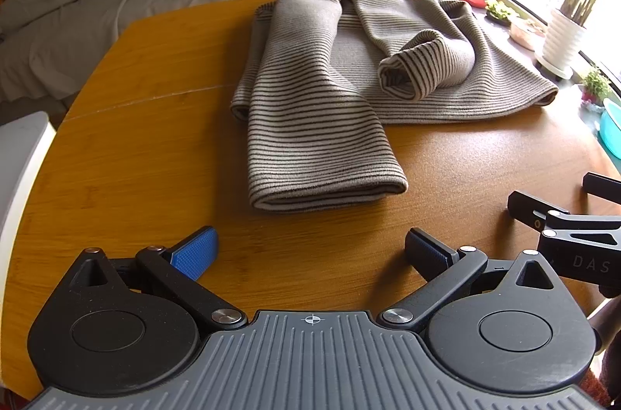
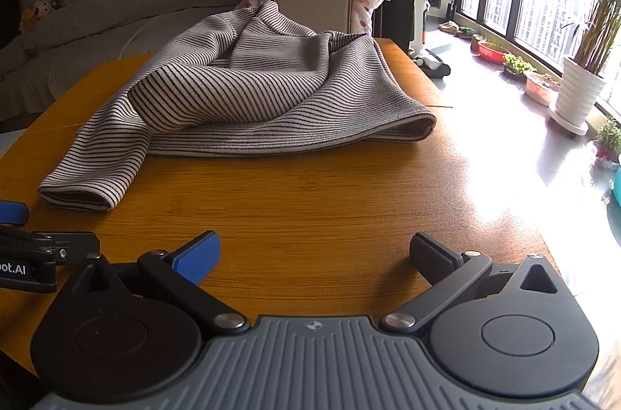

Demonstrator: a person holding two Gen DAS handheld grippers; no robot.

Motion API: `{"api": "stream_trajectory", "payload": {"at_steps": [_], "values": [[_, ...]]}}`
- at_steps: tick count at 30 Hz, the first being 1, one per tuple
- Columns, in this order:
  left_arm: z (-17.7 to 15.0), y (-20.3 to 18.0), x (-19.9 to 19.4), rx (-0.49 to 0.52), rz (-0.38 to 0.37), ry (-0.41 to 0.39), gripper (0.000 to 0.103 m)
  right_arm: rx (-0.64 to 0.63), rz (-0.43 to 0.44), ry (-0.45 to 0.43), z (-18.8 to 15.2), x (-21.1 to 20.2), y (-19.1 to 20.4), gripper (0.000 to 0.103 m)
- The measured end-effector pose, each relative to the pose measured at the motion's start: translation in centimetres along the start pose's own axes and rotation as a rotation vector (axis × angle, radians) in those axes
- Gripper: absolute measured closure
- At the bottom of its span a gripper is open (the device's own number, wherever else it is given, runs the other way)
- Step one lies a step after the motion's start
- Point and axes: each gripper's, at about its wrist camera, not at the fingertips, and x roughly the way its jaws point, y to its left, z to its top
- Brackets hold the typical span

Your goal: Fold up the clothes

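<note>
While both jaws gape empty, left gripper (image 1: pixel 310 251) and right gripper (image 2: pixel 314 255) hover before the striped sweater (image 1: pixel 333 68) at 12 o'clock on the table (image 1: pixel 155 138): pre-grasp; next, pinch the sleeve (image 1: pixel 326 189).

Bare table (image 2: pixel 310 208) ahead of both tongs; striped sweater (image 1: pixel 330 92) across the far half

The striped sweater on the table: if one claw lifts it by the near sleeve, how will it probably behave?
The striped sweater will probably hang limp, since it already lies in soft folds and bulges. The near sleeve would likely rise first and drag the body after it. It may slide easily, because the wooden table looks smooth.
</note>
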Motion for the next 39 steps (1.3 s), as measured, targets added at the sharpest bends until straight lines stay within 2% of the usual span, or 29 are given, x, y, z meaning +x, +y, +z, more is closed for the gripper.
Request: {"api": "stream_trajectory", "payload": {"at_steps": [34,37,39], "values": [[0.1,0.0,-0.1,0.020,-0.011,0.013,0.000,-0.003,0.009,0.006,0.1,0.1,-0.1,0.000],[0.3,0.2,0.0,0.047,-0.035,0.024,0.000,-0.009,0.051,0.021,0.5,0.3,-0.4,0.000],[0.5,0.4,-0.1,0.077,-0.079,0.035,0.000,0.013,0.103,0.028,1.1,0.3,-1.0,0.000]]}}
